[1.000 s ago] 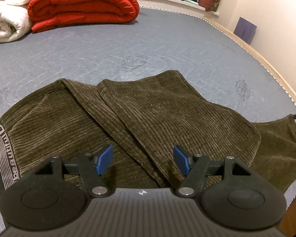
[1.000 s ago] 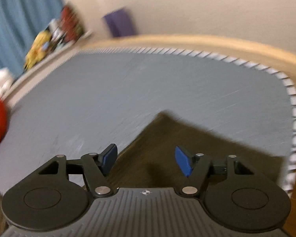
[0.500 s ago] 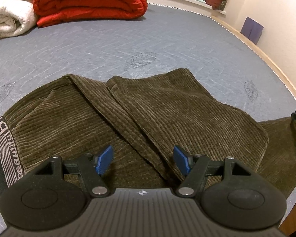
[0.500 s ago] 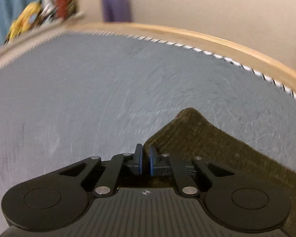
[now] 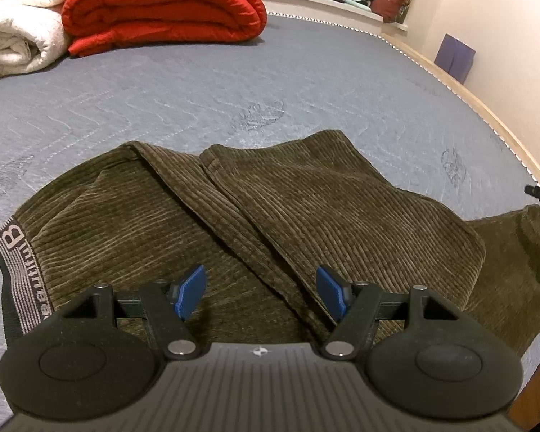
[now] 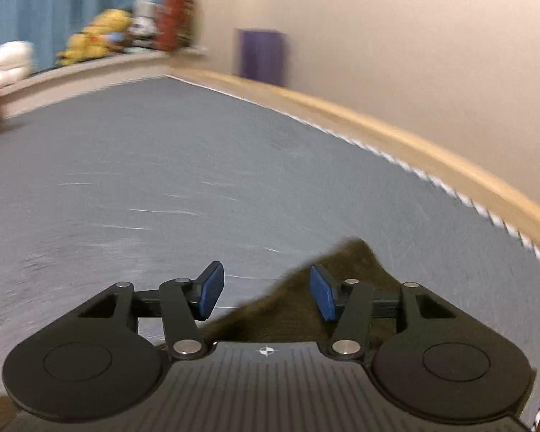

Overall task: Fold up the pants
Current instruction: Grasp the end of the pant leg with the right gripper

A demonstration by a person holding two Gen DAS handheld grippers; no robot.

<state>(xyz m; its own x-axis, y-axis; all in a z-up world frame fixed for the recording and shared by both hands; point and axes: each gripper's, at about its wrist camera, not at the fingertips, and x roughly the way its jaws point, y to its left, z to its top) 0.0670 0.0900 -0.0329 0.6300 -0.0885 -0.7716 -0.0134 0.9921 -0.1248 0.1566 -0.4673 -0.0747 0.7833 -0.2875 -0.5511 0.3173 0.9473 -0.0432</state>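
Pants (image 5: 205, 216), olive corduroy, lie on the grey mattress (image 5: 234, 82) near its front edge, toward the right-hand corner. I judge them partly folded: one leg is doubled over the other, seam running diagonally, while the banded waistband (image 5: 16, 273) lies at the left, which leaves the cloth flat and ready for another fold.

My left gripper (image 5: 261, 293) hangs above the middle of the cloth, jaws spread wide, gripping nothing. Its position over the seam suggests it is waiting to pin or lift.

My right gripper (image 6: 266, 293) sits over the far leg end (image 6: 349, 262) near the mattress's right edge, jaws likewise wide apart. That view is smeared by motion, so I cannot say whether a pad touches the fabric.

A red duvet (image 5: 162, 3) and white blanket (image 5: 14, 18) rest folded at the far left corner, well apart.
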